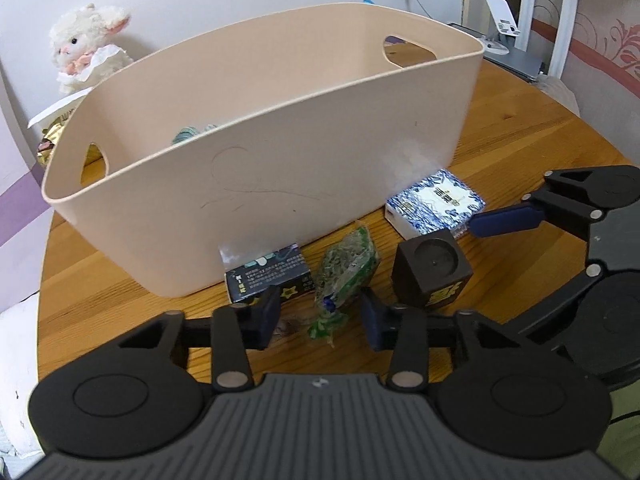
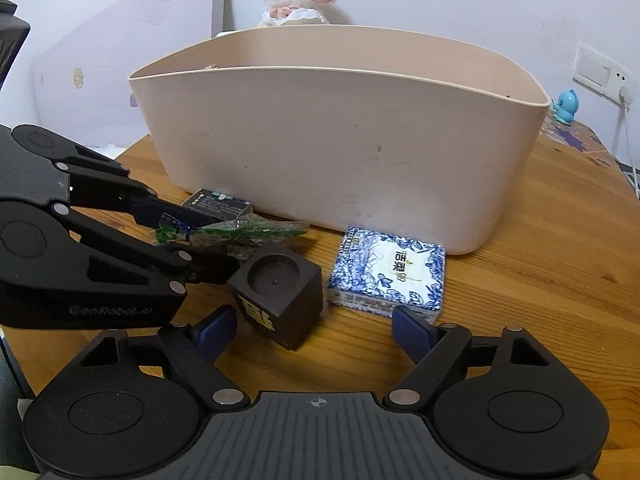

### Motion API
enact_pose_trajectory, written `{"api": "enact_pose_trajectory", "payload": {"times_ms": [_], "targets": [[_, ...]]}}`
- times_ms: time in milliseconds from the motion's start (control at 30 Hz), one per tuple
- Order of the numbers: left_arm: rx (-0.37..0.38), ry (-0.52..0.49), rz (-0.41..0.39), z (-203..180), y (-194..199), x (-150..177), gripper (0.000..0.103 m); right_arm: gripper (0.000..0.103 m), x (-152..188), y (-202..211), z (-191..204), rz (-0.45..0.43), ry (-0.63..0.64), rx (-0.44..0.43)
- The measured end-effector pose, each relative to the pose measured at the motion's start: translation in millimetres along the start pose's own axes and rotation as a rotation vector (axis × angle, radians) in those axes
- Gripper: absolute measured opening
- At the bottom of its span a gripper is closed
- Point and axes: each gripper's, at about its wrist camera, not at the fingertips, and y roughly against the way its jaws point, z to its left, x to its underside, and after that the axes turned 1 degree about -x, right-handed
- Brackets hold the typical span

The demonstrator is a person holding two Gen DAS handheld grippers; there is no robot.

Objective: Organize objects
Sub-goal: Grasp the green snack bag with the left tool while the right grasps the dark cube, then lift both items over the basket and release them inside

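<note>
While both grippers hang low over the near edge of the wooden table (image 1: pixel 520 128), nothing is held yet: the left gripper (image 1: pixel 320 312) has its jaws spread to either side of the green crinkly packet (image 1: pixel 348 268), which lies between the fingers but does not look pinched, and the right gripper (image 2: pixel 312 330) is spread wide in front of the dark brown cube (image 2: pixel 280 292) and the blue-and-white patterned box (image 2: pixel 388 272), touching neither as far as I can tell. Just beyond the packet a dark printed box (image 1: pixel 266 274) lies against the foot of the beige bin (image 1: pixel 260 184) — the four loose items form a row along the bin's near wall. Inside the bin, only a bit of something teal (image 1: pixel 188 134) peeks above the rim, so I judge that at least one item is already stowed; the rest of the interior is hidden. Four items on the table remain to be put away, with the packet the likeliest next pick. Behind the bin a plush lamb (image 1: pixel 88 46) sits by the wall — whether it belongs to the task I cannot say
</note>
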Motion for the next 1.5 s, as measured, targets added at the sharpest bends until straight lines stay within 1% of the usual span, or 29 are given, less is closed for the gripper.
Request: {"api": "enact_pose_trajectory", "payload": {"times_ms": [33, 67, 100, 133, 167, 200, 267, 367, 567, 767, 1000, 1133, 1300, 1500], "targets": [[0.002, -0.001, 0.003, -0.7, -0.9, 0.2, 0.037, 0.075, -0.7, -0.8, 0.4, 0.002, 0.001, -0.006], [0.004, -0.004, 0.005, -1.5, -1.6, 0.6, 0.035, 0.068, -0.7, -1.1, 1.5, 0.000, 0.009, -0.004], [0.009, -0.008, 0.006, -2.6, -2.1, 1.0, 0.028, 0.065, -1.1, -1.5, 2.9, -0.003, 0.015, -0.002], [0.017, -0.009, 0.008, -3.5, -2.8, 1.3, 0.021, 0.057, -1.1, -1.4, 3.4, -0.008, 0.018, 0.000], [0.024, -0.008, 0.007, -3.8, -3.1, 1.3, 0.020, 0.045, -1.3, -1.4, 4.4, -0.012, 0.023, 0.004], [0.027, -0.007, 0.006, -4.2, -3.4, 1.2, 0.020, 0.041, -1.5, -1.1, 5.4, -0.015, 0.030, 0.008], [0.038, -0.001, 0.003, -4.4, -3.6, 0.9, 0.015, 0.040, -1.7, -1.5, 4.9, -0.014, 0.030, 0.008], [0.055, 0.012, -0.003, -2.9, -2.5, 1.6, 0.014, 0.040, -0.1, -0.1, 5.2, -0.014, 0.031, 0.015], [0.057, 0.023, -0.012, -2.9, 1.9, 6.3, 0.013, 0.040, 4.2, 12.9, 3.7, -0.032, 0.034, 0.032], [0.046, 0.052, -0.044, 0.1, 19.2, 10.5, 0.013, 0.040, 4.8, 44.2, -1.7, -0.082, 0.034, 0.056], [0.023, 0.060, -0.109, -0.5, 55.0, 14.0, 0.012, 0.040, -1.0, 89.1, -13.5, -0.177, 0.024, 0.100], [0.002, 0.059, -0.157, -1.1, 79.3, 13.4, 0.013, 0.040, -11.7, 111.8, -17.8, -0.241, 0.022, 0.126], [-0.034, 0.072, -0.223, 1.9, 104.5, 5.0, 0.013, 0.040, -29.6, 135.4, -28.6, -0.319, 0.011, 0.152], [-0.082, 0.097, -0.292, 13.0, 123.6, -18.5, 0.013, 0.040, -62.3, 143.5, -40.2, -0.387, -0.005, 0.177]]}}
